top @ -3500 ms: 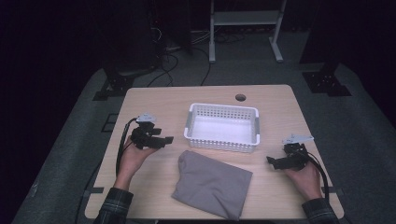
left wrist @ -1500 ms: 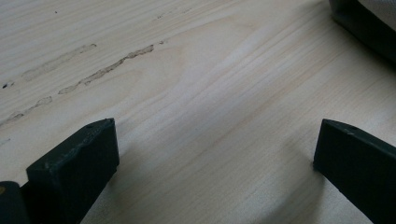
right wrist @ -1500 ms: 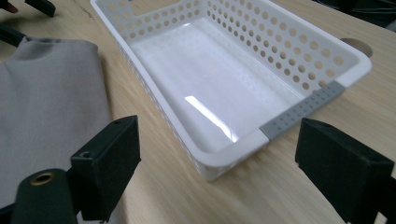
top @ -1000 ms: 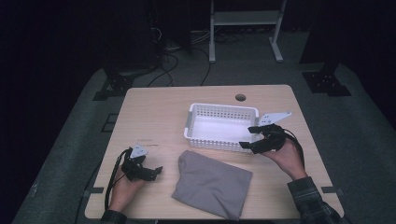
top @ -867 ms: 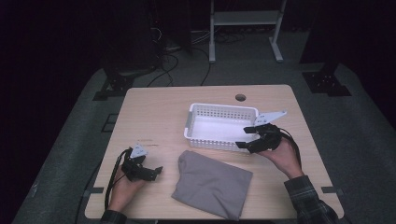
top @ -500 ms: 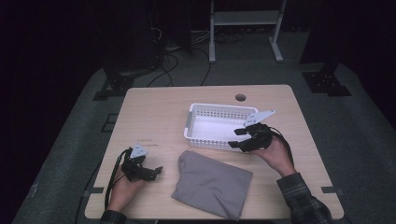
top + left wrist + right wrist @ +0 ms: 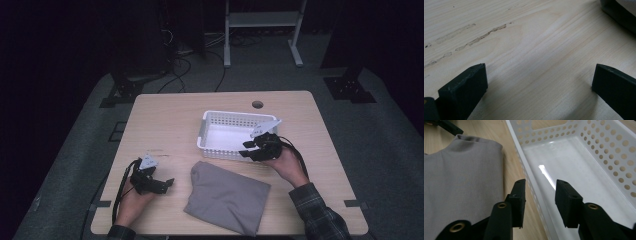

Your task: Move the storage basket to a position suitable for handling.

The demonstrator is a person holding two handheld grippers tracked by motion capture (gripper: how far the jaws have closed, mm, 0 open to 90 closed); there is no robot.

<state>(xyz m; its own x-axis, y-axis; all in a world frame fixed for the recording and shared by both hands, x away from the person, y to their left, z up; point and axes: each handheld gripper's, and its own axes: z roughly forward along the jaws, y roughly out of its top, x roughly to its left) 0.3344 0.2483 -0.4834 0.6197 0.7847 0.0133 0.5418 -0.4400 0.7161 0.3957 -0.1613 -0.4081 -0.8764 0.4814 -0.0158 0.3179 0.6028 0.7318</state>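
Note:
A white perforated basket (image 7: 230,116) stands at the table's middle, and a folded grey cloth (image 7: 227,197) lies flat in front of it. My right gripper (image 7: 246,149) is at the basket's front right corner. In the right gripper view its jaws (image 7: 541,192) straddle the basket's near wall (image 7: 517,147), one inside and one outside. They have just been closing, and a gap still shows on both sides of the wall. The cloth (image 7: 461,182) lies just left of them. My left gripper (image 7: 165,184) rests on the table left of the cloth, open wide (image 7: 539,80) over bare wood.
The wooden table (image 7: 165,125) has a round cable hole (image 7: 257,104) at its far edge. Dark floor, cables and a metal stand (image 7: 260,20) lie beyond the table. The left gripper's jaw (image 7: 446,125) shows past the cloth in the right gripper view.
The right hand came from the table's right side to the basket and slid left along its front right corner. The left hand dropped back toward the front edge, then stayed still.

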